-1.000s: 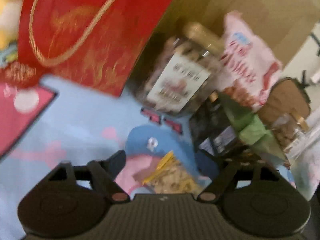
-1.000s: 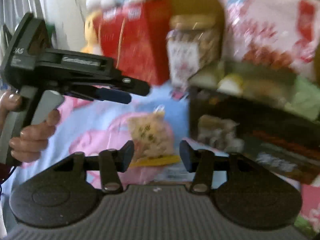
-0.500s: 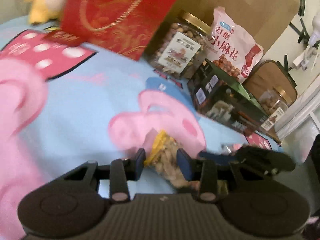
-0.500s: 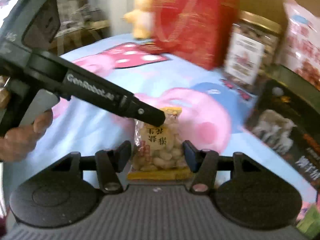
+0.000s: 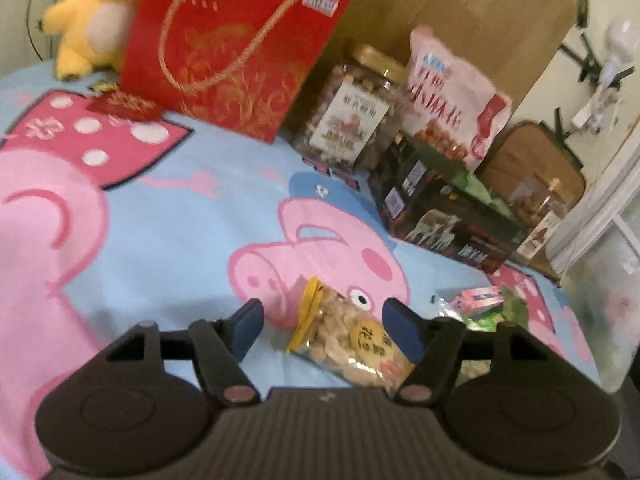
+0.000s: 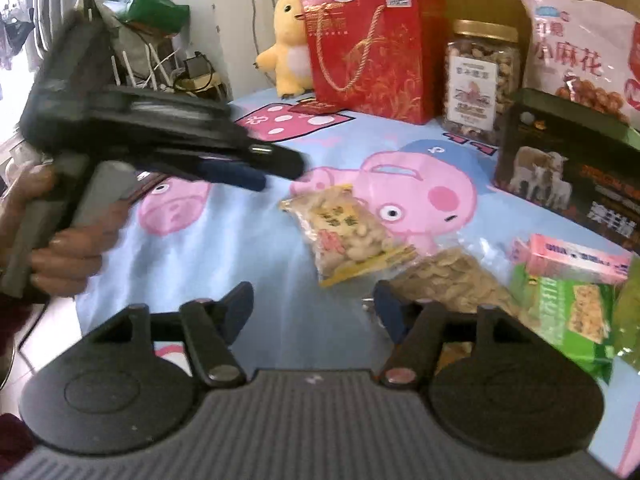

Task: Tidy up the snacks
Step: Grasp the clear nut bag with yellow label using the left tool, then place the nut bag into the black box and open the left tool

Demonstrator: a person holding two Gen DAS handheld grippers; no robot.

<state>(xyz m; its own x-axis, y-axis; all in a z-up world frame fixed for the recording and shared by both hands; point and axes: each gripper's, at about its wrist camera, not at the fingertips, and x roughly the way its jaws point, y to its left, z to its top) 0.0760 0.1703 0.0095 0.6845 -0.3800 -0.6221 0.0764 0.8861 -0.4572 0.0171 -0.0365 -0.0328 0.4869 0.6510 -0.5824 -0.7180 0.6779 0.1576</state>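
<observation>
Your left tool (image 5: 322,322), jaws just reopened around the peanut packet (image 5: 352,340), grips nothing; closing skewed could crush it.

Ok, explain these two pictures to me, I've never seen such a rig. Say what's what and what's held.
No robot: a person holds a hand-worked claw in each hand, each with a camera looking along its two fingers. One picture looks over the left claw, the other over the right claw, which also sees the hand gripping the left one. On the cartoon cloth lie a peanut bag and a seed bag; behind stand a red gift bag, nut jar and dark box. Nothing is held: the left jaws have just been opening, the right closing, both empty.
</observation>
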